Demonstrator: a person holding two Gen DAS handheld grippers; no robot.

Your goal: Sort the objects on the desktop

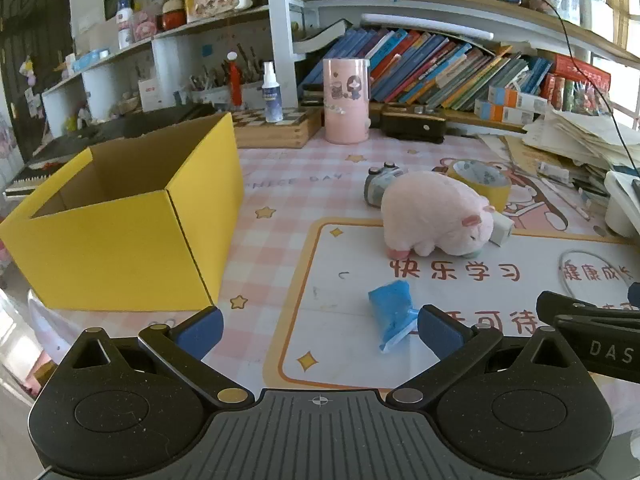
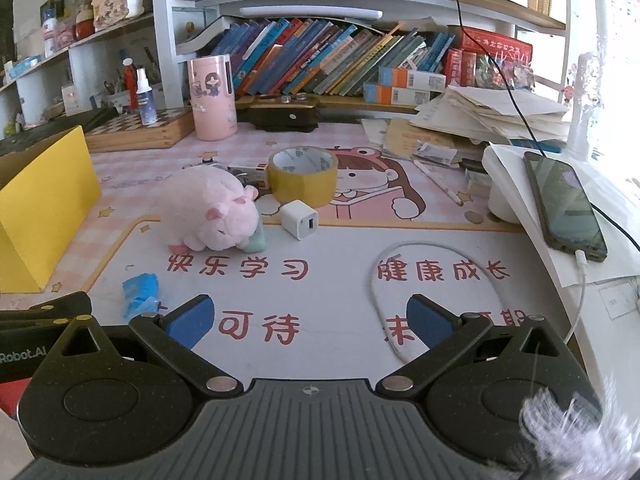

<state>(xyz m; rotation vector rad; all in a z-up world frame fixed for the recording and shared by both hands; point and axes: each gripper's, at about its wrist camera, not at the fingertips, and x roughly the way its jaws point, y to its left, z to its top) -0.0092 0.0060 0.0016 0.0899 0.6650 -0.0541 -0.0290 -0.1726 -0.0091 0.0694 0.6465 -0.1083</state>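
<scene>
An open yellow cardboard box (image 1: 120, 232) (image 2: 40, 208) stands at the left of the desk mat. A pink plush pig (image 1: 436, 216) (image 2: 212, 212) lies mid-desk, its snout over a small green thing (image 2: 256, 243). Beside it are a white charger cube (image 2: 299, 219) (image 1: 502, 229), a yellow tape roll (image 2: 302, 176) (image 1: 480, 180) and a small patterned toy (image 1: 380, 186). A blue packet (image 1: 390, 312) (image 2: 138, 294) lies close in front of my left gripper (image 1: 320, 330), which is open and holds nothing. My right gripper (image 2: 310, 320) is open too, above a white cable loop (image 2: 436, 300).
A pink cylinder (image 2: 212, 96), a spray bottle (image 2: 145, 98), a wooden chess box (image 2: 136, 132) and a dark stapler-like object (image 2: 286, 116) line the back under bookshelves. Stacked papers (image 2: 488, 120) and a charging phone (image 2: 564, 204) on a white stand fill the right side.
</scene>
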